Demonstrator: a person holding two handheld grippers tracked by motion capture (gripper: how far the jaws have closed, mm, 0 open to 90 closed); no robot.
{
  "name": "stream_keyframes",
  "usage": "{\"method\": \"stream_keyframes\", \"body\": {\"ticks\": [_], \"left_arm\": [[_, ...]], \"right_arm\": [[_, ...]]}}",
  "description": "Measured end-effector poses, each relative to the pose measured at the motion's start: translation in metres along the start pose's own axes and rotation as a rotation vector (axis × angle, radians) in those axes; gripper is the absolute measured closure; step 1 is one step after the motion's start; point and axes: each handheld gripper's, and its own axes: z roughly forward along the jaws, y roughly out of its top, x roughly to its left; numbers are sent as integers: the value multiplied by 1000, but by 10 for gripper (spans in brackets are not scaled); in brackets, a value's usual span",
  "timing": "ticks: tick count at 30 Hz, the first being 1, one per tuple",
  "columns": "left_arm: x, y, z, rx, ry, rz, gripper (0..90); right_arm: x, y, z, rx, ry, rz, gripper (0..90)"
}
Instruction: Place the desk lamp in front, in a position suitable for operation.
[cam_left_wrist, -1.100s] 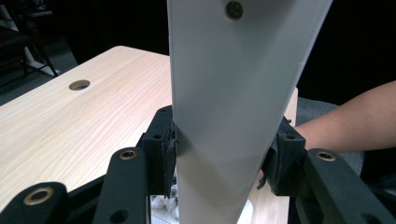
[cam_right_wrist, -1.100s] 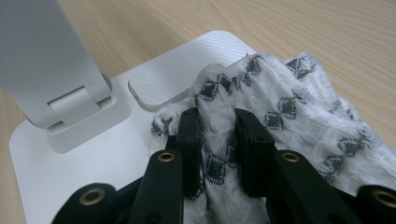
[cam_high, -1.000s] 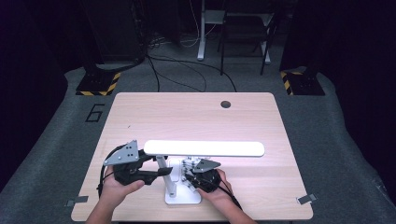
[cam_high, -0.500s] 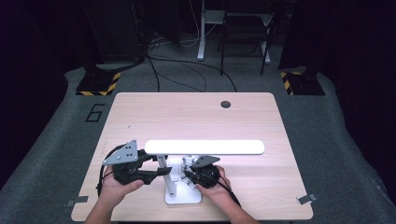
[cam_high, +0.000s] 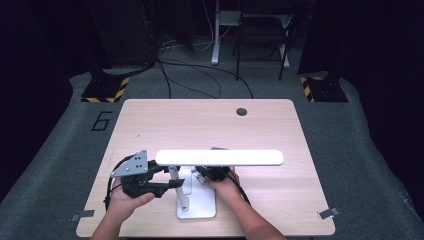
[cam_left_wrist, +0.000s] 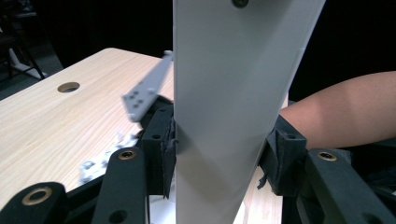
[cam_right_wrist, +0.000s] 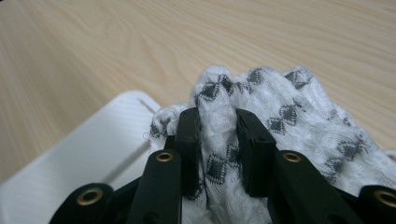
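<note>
The left gripper (cam_left_wrist: 217, 163) pinches the lamp's white post (cam_left_wrist: 224, 116) to hold the lamp (cam_high: 219, 158) steady at the table's near edge, while the right gripper (cam_right_wrist: 218, 140) squeezes a patterned cloth (cam_right_wrist: 280, 116) beside the base (cam_high: 200, 206), so wiping looks only begun.

text: "6" | on: grey floor mat (cam_high: 75, 145) | left of table (cam_high: 150, 115)

Pale wooden table (cam_high: 150, 125), round cable hole (cam_high: 242, 111) near far edge. Grey carpet floor (cam_high: 350, 150), painted number 6 (cam_high: 102, 120). Dark room beyond; cables (cam_high: 200, 75), yellow-black striped bases (cam_high: 106, 92), metal desk legs (cam_high: 216, 35).
</note>
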Motion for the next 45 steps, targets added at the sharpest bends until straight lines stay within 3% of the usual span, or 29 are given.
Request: {"method": "stream_keyframes", "body": {"ticks": [4, 9, 10, 12, 14, 17, 18, 21, 22, 24, 26, 29, 32, 34, 41, 45], "left_arm": [[0, 0, 0, 3, -5, -1, 521], [4, -3, 1, 0, -34, -10, 509], [6, -5, 3, -2, -42, -9, 505], [8, -8, 5, 20, -52, -4, 500], [8, -11, 7, 22, -51, 3, 499], [8, -11, 8, 23, -53, 9, 501], [8, -12, 8, 23, -56, 9, 500], [10, -14, 11, 39, -66, 8, 497], [9, -16, 13, 35, -70, 1, 500], [7, -15, 13, 45, -57, 15, 509], [6, -15, 13, 48, -41, 21, 517], [6, -16, 12, 40, -15, 24, 522], [5, -16, 12, 47, -15, 23, 524], [4, -16, 12, 51, -9, 27, 524], [3, -15, 13, 58, -8, 19, 525], [3, -15, 14, 57, -18, 14, 524]], "right_arm": [[7, 18, 20, 24, 3, -45, 719], [16, 28, 34, 51, 2, -28, 704], [15, 29, 35, 81, 5, -21, 699], [10, 28, 42, 105, -45, -46, 686], [6, 28, 43, 89, -38, -6, 686], [10, 32, 44, 117, -65, -32, 678], [13, 32, 45, 100, -71, -33, 680], [17, 33, 47, 104, -6, -16, 697], [18, 33, 49, 80, 0, -25, 701], [21, 32, 51, 86, 5, -47, 709], [20, 32, 50, 97, 10, -77, 722], [17, 31, 47, 103, 11, -79, 733], [11, 30, 43, 118, 6, -89, 737], [2, 25, 32, 132, -25, -111, 742], [-30, 8, 2, 155, -83, -89, 744], [-35, 5, -3, 152, -92, -72, 745]]}}
